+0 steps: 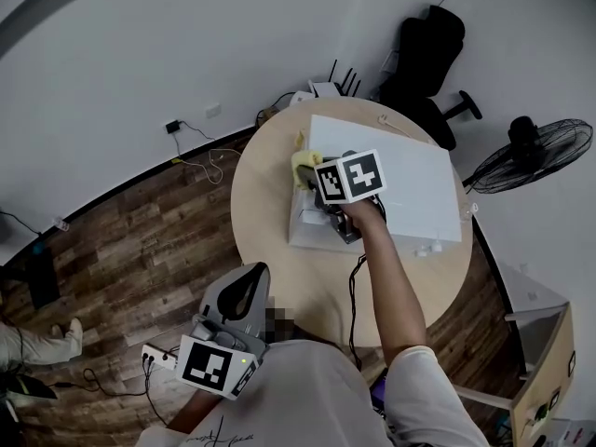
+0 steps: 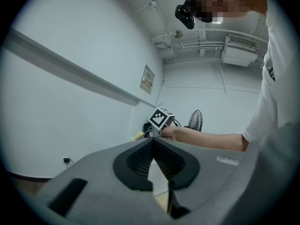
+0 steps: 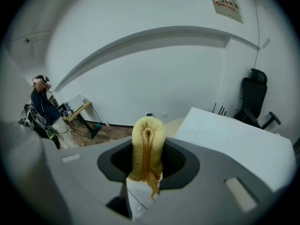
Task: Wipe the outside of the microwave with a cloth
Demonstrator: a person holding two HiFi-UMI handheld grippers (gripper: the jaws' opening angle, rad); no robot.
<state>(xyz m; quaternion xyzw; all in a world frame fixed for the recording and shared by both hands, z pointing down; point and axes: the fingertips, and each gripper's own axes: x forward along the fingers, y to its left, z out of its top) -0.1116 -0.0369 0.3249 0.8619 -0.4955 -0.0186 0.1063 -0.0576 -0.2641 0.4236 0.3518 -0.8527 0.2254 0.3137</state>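
Observation:
A white microwave (image 1: 391, 180) stands on the round wooden table (image 1: 270, 268), seen from above. My right gripper (image 1: 312, 180) is at the microwave's left side, shut on a folded yellow cloth (image 1: 304, 165) that pokes out past its tips. In the right gripper view the cloth (image 3: 147, 146) stands pinched between the jaws, with the microwave's white top (image 3: 229, 139) to the right. My left gripper (image 1: 247, 291) hangs low by the person's body, off the table's near edge, jaws together with nothing in them. The left gripper view shows those jaw tips (image 2: 152, 142) touching, and the right gripper's marker cube (image 2: 161, 118) far ahead.
A black office chair (image 1: 424, 54) and a floor fan (image 1: 540, 152) stand beyond the table. A router (image 1: 326, 88) sits at the table's far edge. Cables and a power strip (image 1: 158, 357) lie on the wooden floor. A shelf unit (image 1: 545, 361) is at right. Another person (image 3: 44, 107) stands far left.

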